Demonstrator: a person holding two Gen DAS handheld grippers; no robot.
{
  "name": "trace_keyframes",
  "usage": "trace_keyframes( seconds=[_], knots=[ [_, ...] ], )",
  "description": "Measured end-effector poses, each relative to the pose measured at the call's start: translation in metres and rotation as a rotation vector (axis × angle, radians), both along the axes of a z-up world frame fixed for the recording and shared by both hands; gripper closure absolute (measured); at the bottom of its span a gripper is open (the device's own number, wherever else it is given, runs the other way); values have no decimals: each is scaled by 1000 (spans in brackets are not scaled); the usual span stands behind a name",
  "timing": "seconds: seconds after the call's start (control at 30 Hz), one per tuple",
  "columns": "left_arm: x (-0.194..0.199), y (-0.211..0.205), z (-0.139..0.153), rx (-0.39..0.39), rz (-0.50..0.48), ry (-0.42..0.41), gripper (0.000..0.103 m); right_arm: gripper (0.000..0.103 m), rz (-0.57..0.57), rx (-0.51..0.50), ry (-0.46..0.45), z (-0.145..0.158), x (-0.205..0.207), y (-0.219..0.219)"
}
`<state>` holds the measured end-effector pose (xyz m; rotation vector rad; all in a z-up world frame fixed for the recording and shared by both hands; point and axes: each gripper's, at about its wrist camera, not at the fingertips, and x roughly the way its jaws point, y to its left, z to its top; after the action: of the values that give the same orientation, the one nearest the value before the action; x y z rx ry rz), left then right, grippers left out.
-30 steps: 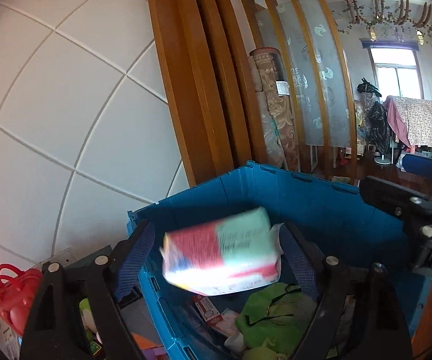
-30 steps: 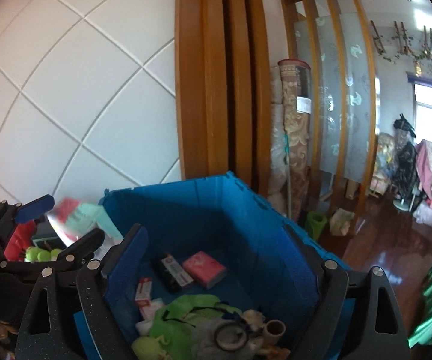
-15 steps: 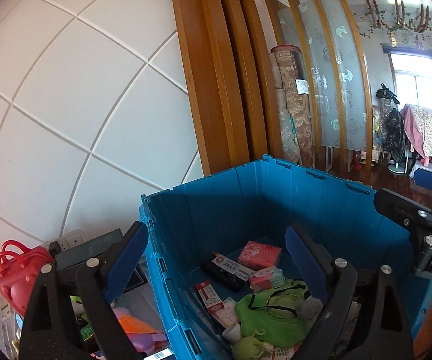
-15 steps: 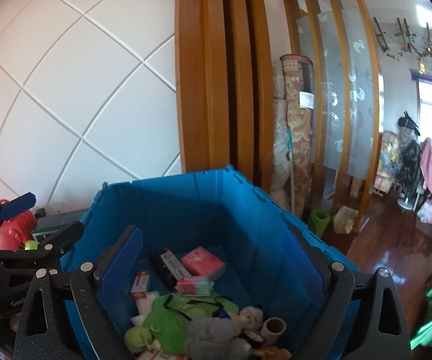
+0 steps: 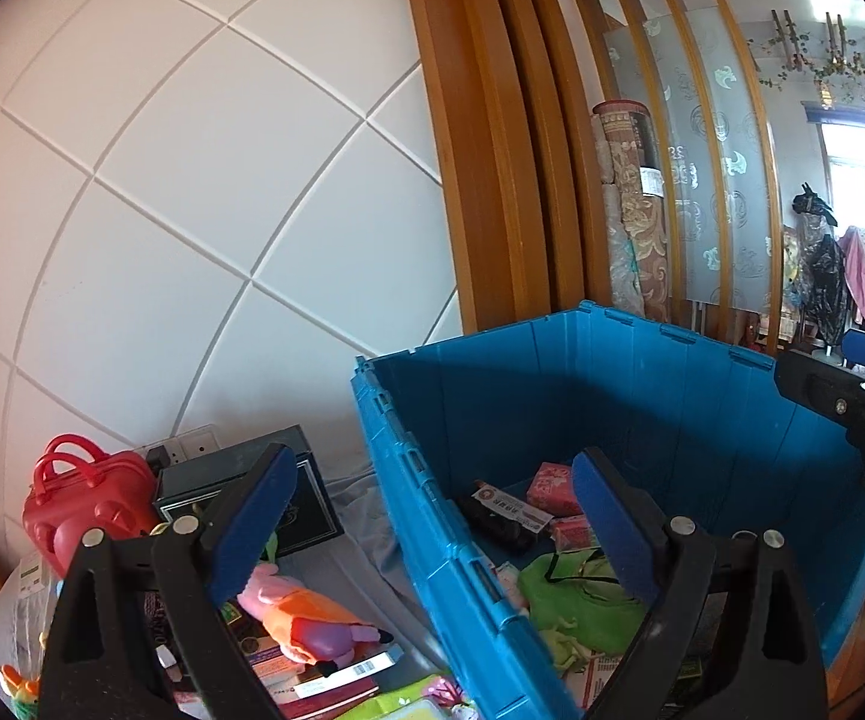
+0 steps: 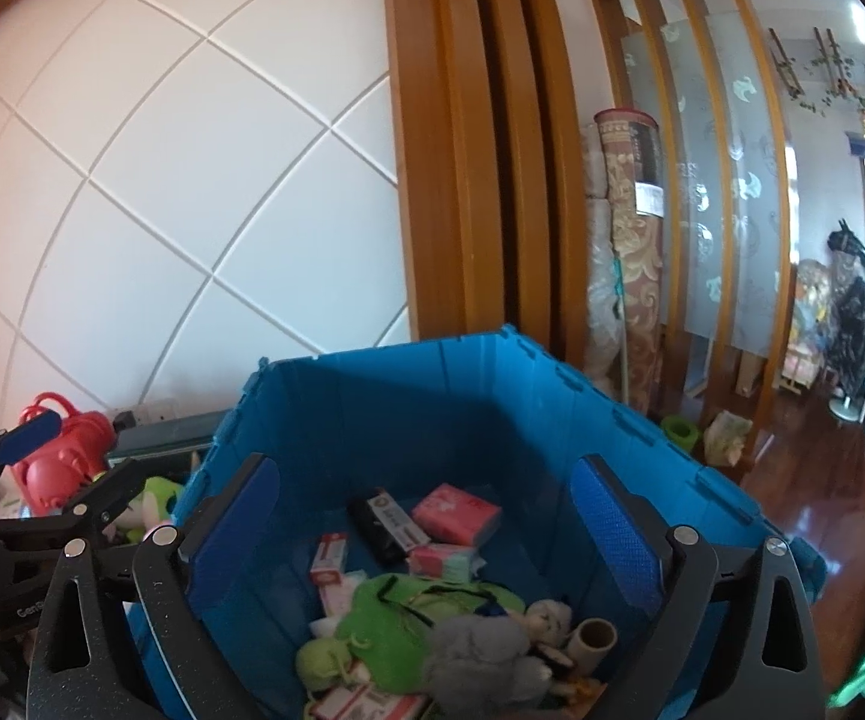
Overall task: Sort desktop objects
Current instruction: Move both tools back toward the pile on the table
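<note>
A blue plastic crate [image 5: 660,384] [image 6: 432,396] holds sorted items: a pink-and-green tissue pack [image 6: 441,560], a pink packet [image 6: 456,513], a black box [image 6: 387,525], a green cloth [image 6: 420,618] and a grey plush [image 6: 492,648]. My left gripper [image 5: 432,531] is open and empty, straddling the crate's left wall. My right gripper [image 6: 423,537] is open and empty above the crate. On the table left of the crate lie a pink pig plush [image 5: 306,612], a dark box [image 5: 288,498] and a red toy case [image 5: 84,510].
A white tiled wall [image 5: 162,210] stands behind the table, with a socket [image 5: 192,441] low on it. A wooden frame [image 5: 492,150] and a rolled carpet [image 5: 630,198] stand behind the crate. Books and packets [image 5: 324,678] lie near the table's front.
The left gripper let go of the tissue pack, which dropped into the crate. The left gripper then swung left over the crate's wall. The right gripper shifted slightly.
</note>
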<state>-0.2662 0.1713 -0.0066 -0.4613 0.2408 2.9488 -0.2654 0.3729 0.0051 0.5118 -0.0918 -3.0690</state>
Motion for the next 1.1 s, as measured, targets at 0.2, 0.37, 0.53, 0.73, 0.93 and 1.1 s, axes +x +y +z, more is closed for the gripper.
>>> trace_keyframes(
  seconds=[0.2,0.37,0.53,0.73,0.93,1.1],
  knots=[
    [19,-52,-18,28,93,-18,9,2,111,30,3,-4,11,-46],
    [46,-110,-45,32,174,-44,9,2,218,44,10,-5,25,-98],
    [75,-184,-79,34,253,-104,9,2,337,41,-10,-7,37,-161],
    [103,-278,-120,20,309,-217,9,2,394,45,-72,-30,38,-234],
    [128,-354,-178,11,316,-337,9,2,390,97,-177,-84,42,-294],
    [140,-394,-228,22,271,-436,9,2,359,107,-307,-137,46,-321]
  ],
)
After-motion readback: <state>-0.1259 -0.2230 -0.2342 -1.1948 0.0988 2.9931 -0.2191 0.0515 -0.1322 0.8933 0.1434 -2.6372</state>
